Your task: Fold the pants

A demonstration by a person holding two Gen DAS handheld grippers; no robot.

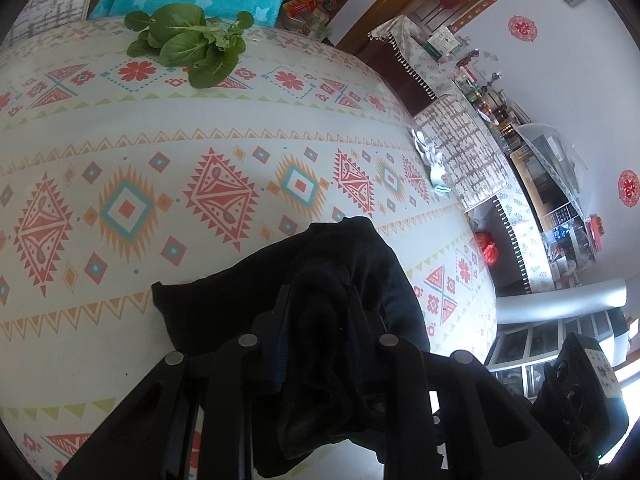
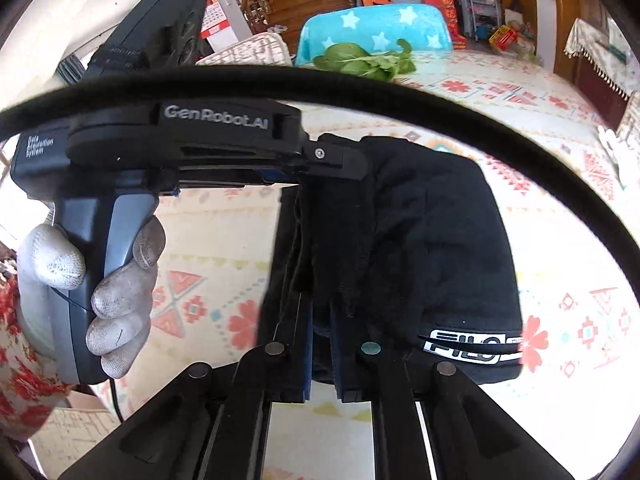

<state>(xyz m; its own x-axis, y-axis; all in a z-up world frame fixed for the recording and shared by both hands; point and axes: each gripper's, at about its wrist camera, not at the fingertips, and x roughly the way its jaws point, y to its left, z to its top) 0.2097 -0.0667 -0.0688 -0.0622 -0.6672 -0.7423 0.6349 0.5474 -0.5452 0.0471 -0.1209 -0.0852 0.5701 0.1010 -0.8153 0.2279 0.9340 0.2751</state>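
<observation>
Item: black pants (image 2: 432, 248), bunched and partly folded, centre right of the right wrist view, lower centre of the left wrist view; draped over the patterned tablecloth (image 1: 168, 148), white logo strip at lower right of the fabric.

Left gripper (image 1: 320, 300): clamped on a thick roll of the pants' cloth, lower centre of frame. Seen from the side in the right wrist view at left centre, fingers pinched on the upper left edge of the garment, handle held in a white-gloved hand (image 2: 100, 280).

Right gripper (image 2: 316, 312): closed on a hanging edge of the same pants, lower centre of frame, cloth wedged between the narrow-set fingers.

Advice for the step in hand, judged as carrying a held edge over to make a fold: keep both grips level and at matching height; pull lightly apart to take slack out of the edge; lay down onto the lower layer with edges aligned; release only once flat; smooth bunching near the logo side.

Containers: none identifiable on the table. Loose on the cloth: leafy greens (image 1: 192, 44), upper left; small white-and-green bundle (image 1: 432, 164), right of centre, kind unclear. Cluttered shelves at far right, contents too small to tell.
</observation>
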